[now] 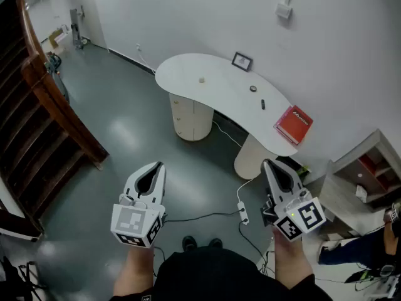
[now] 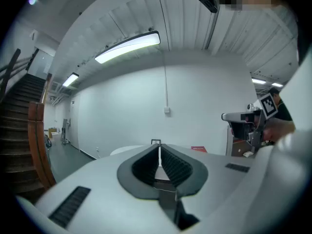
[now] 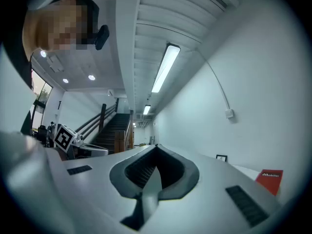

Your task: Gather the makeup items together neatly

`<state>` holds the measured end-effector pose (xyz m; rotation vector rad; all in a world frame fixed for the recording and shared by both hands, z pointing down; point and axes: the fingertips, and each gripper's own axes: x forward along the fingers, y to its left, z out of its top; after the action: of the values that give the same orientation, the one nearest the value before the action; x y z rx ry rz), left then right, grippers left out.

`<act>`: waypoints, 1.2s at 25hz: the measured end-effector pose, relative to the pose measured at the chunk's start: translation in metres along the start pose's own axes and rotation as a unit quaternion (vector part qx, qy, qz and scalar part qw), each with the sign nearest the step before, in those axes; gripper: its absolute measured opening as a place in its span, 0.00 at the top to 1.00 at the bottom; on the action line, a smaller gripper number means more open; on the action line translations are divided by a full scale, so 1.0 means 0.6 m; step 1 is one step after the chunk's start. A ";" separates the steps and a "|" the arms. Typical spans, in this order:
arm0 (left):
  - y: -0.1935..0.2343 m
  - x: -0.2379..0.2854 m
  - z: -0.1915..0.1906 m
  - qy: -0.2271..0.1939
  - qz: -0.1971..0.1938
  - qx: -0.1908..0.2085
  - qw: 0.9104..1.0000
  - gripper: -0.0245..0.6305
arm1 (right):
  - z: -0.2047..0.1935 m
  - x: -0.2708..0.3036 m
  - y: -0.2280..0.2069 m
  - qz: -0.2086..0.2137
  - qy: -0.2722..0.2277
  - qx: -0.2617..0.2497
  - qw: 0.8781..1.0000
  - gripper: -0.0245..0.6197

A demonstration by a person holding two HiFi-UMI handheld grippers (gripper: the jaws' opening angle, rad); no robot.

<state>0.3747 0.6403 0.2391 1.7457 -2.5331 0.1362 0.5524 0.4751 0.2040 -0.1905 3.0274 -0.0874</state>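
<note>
white table stands well apart across the grey floor in the head view, with the makeup items scattered on it: a pale little block, a round dark piece and a dark stick, near a red book. gathering looks not yet begun; the next move calls for walking up. left gripper and right gripper are held out side by side, roughly level. left gripper view: jaws pressed together, nothing between. right gripper view: likewise closed and empty.
</note>
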 end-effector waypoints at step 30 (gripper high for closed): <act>0.181 -0.014 -0.054 0.014 0.033 -0.029 0.999 0.93 | -0.057 0.214 0.119 0.103 0.033 0.028 0.994 0.90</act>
<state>0.2760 0.6898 0.2663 1.6294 -2.5482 0.0903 0.4131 0.5310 0.2201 0.1323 3.0848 -0.1645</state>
